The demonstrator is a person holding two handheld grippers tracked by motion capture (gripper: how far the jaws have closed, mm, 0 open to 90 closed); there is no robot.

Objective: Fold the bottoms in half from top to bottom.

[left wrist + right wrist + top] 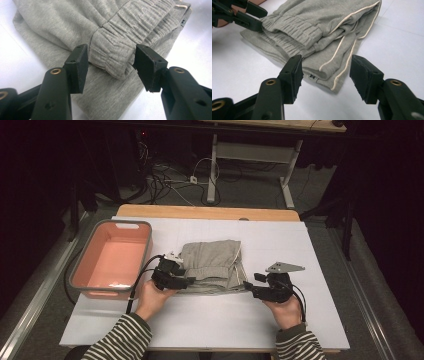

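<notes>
Grey folded sweatpants (212,262) with a cream side stripe lie in the middle of the white table. My left gripper (187,281) is at their left edge. In the left gripper view its jaws (112,60) stand apart on either side of a ribbed cuff (110,55), with no visible squeeze on the cloth. My right gripper (250,287) is at the pants' right edge. In the right gripper view it is open (325,72), and the folded corner with a small label (312,77) lies between the jaws, untouched.
A grey-rimmed pink basin (80,275) stands at the table's left side, close to my left hand. White table surface (210,320) stretches in front of the pants and to their right. Beyond the table stand desk legs and loose cables on the floor.
</notes>
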